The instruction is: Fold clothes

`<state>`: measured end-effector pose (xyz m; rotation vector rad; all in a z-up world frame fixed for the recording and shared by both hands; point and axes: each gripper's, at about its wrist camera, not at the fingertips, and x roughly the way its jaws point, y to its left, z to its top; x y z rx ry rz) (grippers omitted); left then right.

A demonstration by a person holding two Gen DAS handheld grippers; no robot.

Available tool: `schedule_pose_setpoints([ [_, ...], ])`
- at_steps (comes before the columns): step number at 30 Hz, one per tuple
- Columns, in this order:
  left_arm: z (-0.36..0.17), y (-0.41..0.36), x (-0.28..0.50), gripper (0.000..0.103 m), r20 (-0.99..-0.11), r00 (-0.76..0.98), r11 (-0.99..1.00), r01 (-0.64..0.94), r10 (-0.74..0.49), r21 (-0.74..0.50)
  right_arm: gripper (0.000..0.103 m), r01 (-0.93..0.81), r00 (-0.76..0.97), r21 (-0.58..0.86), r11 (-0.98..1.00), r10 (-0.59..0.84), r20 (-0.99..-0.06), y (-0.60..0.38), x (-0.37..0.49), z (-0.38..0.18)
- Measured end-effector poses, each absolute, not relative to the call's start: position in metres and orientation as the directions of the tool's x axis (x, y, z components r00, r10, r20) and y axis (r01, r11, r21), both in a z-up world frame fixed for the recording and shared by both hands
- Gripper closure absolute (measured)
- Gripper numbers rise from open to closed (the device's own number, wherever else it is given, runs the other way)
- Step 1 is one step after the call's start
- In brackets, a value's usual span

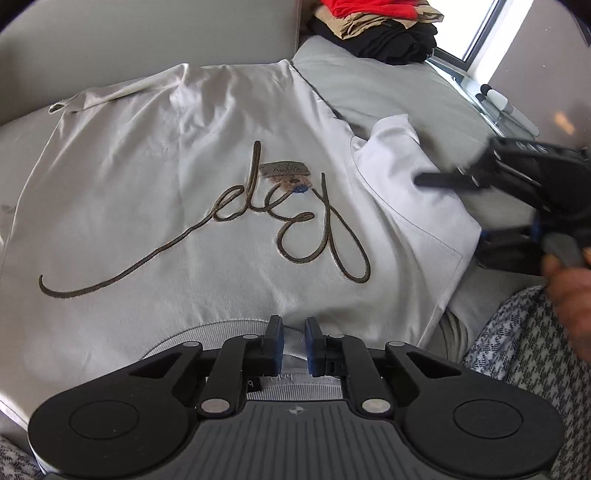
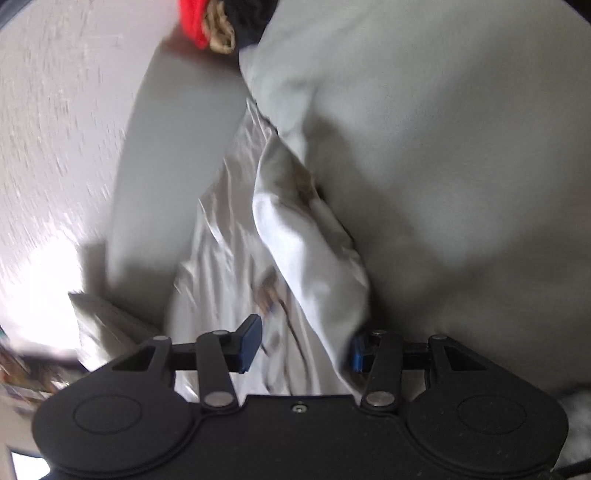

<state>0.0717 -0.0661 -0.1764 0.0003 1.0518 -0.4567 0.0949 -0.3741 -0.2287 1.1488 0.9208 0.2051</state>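
Observation:
A white sweatshirt (image 1: 166, 192) with brown script stitched across it lies spread on a grey couch (image 1: 110, 33). My left gripper (image 1: 294, 347) sits at its near edge, and the jaws are nearly together with the ribbed collar (image 1: 229, 332) pinched between the pads. The right sleeve (image 1: 399, 173) is bunched up beside the body. My right gripper (image 1: 450, 208), blurred, reaches in from the right with one finger above that sleeve and one below. In the right wrist view the right gripper (image 2: 303, 349) stands open, and the folded sleeve (image 2: 314, 258) runs loosely between its wide-set pads.
A pile of red, tan and black clothes (image 1: 376, 29) sits at the back on a grey cushion (image 1: 388, 92). Markers (image 1: 509, 107) lie on a window ledge at the right. Houndstooth fabric (image 1: 528, 350) and a person's hand (image 1: 569, 295) fill the right edge.

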Motion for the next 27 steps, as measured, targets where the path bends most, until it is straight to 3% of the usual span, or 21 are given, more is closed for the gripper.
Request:
schedule_pose_setpoints([
  [4,-0.178,-0.066,0.068,0.091,-0.836,0.417,0.907,0.366,-0.358,-0.206,0.066,0.263,0.812,0.928,0.263,0.460,-0.360,-0.389,0.091,-0.235],
  [5,-0.178,-0.068,0.067,0.091,-0.836,0.419,0.907,0.371,-0.355,-0.199,0.082,0.245,0.834,0.937,0.250,0.439,-0.335,-0.391,0.088,-0.232],
  [7,-0.178,-0.069,0.066,0.091,-0.836,0.423,0.907,0.375,-0.351,-0.191,0.099,0.217,0.835,0.932,0.290,0.440,-0.331,-0.393,0.086,-0.221],
  [10,-0.178,-0.068,0.067,0.091,-0.835,0.424,0.908,0.373,-0.350,-0.191,0.101,0.176,0.848,0.870,0.460,0.378,-0.372,-0.386,0.073,-0.194],
  [12,-0.177,-0.068,0.066,0.091,-0.836,0.424,0.908,0.374,-0.349,-0.190,0.101,0.183,0.873,0.743,0.644,0.241,-0.425,-0.375,0.050,-0.168],
  [14,-0.177,-0.069,0.065,0.091,-0.836,0.429,0.907,0.382,-0.344,-0.177,0.101,0.223,0.860,0.588,0.777,0.127,-0.494,-0.363,0.036,-0.155],
  [17,-0.177,-0.072,0.064,0.091,-0.839,0.432,0.906,0.392,-0.332,-0.157,0.093,0.213,0.736,0.370,0.904,0.101,-0.669,-0.343,0.050,-0.165],
  [19,-0.176,-0.073,0.064,0.091,-0.841,0.431,0.905,0.399,-0.328,-0.149,0.083,0.238,0.708,0.463,0.854,0.174,-0.684,-0.355,0.049,-0.174],
  [20,-0.176,-0.072,0.064,0.091,-0.840,0.431,0.904,0.400,-0.330,-0.150,0.074,0.259,0.713,0.533,0.805,0.213,-0.668,-0.365,0.044,-0.177],
  [23,-0.178,-0.070,0.064,0.091,-0.838,0.431,0.905,0.393,-0.336,-0.161,0.059,0.298,0.753,0.729,0.617,0.318,-0.577,-0.398,0.035,-0.184],
  [27,-0.178,-0.068,0.066,0.090,-0.839,0.426,0.907,0.385,-0.340,-0.172,0.058,0.377,0.773,0.870,0.318,0.409,-0.485,-0.431,0.034,-0.198],
])
